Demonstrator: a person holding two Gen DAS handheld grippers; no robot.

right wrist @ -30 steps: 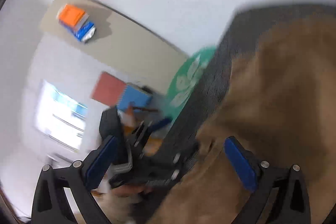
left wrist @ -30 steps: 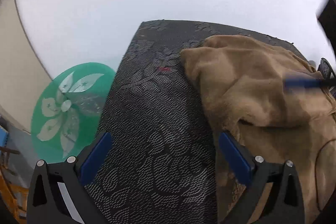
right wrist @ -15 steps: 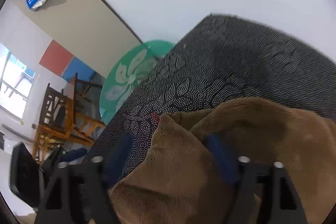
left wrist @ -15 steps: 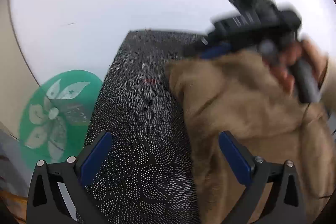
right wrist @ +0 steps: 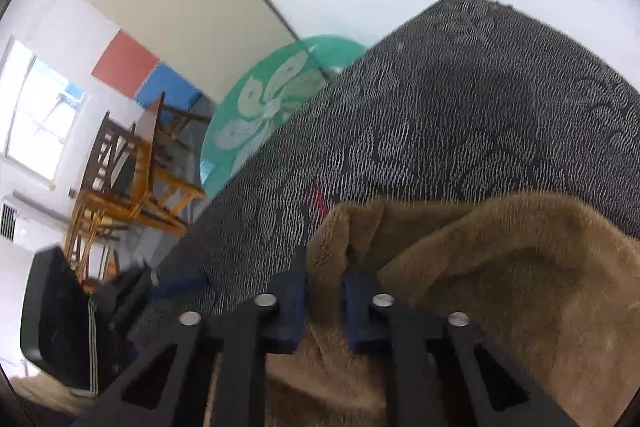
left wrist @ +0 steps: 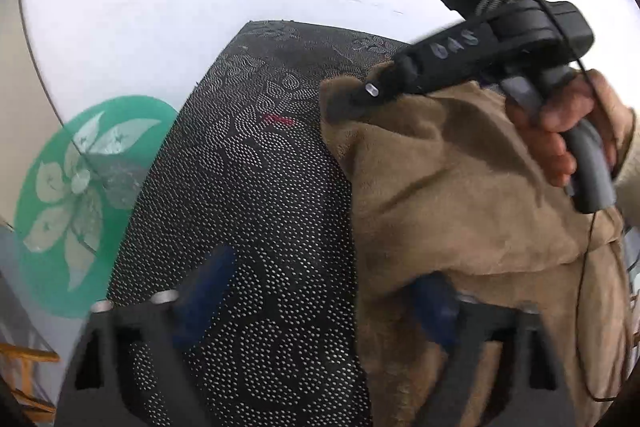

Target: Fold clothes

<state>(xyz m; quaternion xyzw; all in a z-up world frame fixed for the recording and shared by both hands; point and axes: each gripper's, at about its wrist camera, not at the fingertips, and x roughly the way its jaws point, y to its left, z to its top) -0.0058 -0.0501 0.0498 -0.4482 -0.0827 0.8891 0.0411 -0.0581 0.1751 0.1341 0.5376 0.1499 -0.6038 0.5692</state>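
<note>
My right gripper (right wrist: 323, 303) has just closed on the far-left corner of the brown fleece garment (right wrist: 500, 291), which lies on the right of the dark patterned cloth (left wrist: 256, 211), long axis near to far. My left gripper (left wrist: 316, 303), jaws just narrowing, straddles its left edge unclamped. The left view shows my right hand (left wrist: 568, 131) angled downward; only the right shows stacked wooden chairs (right wrist: 128, 171).

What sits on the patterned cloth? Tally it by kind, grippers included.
Brown garments: 1
Grippers: 2, right gripper and left gripper
Total: 3
</note>
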